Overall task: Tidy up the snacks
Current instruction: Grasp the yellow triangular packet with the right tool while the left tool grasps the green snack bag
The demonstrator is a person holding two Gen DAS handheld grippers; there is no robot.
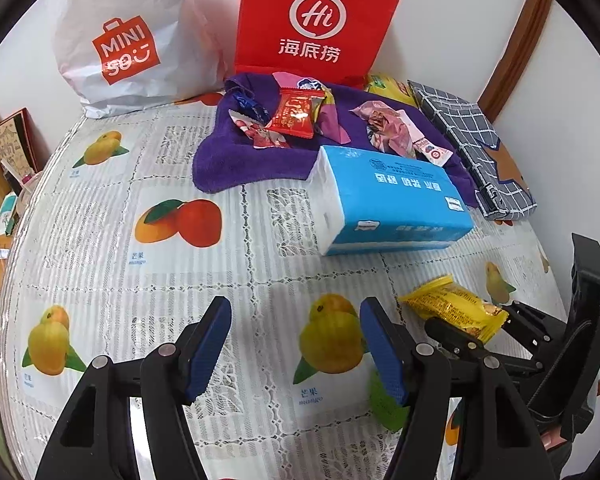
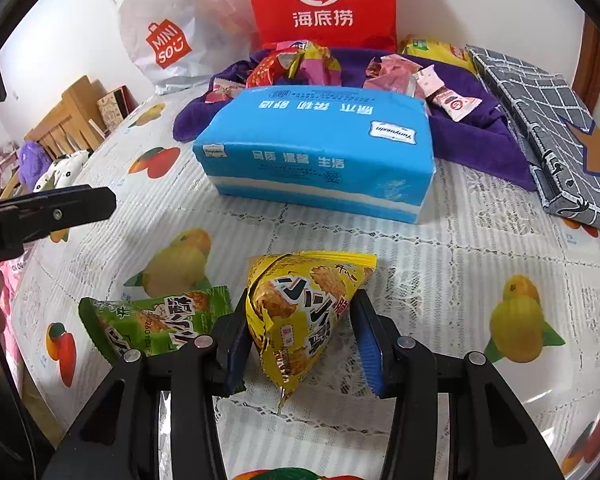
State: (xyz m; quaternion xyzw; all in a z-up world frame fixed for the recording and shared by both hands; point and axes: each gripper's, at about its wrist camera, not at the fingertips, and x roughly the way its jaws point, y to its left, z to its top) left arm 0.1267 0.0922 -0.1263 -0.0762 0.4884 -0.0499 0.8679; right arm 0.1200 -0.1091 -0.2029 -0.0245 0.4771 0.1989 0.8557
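2 hand-held grippers | left point(image 1: 294, 354) spread, empty | right point(image 2: 300, 338) pinching crinkly yellow pyramid snack pkt point(image 2: 296, 312)

Yellow snack packet point(image 2: 300, 312), blue tissue pack point(image 2: 320, 148), purple towel point(image 1: 260, 156).

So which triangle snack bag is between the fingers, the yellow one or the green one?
The yellow snack bag sits between the right gripper fingers. The green snack bag lies on the table, outside them, to the left.

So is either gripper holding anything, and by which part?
The right gripper straddles the yellow snack packet at its sides; grip uncertain. The left gripper is empty.
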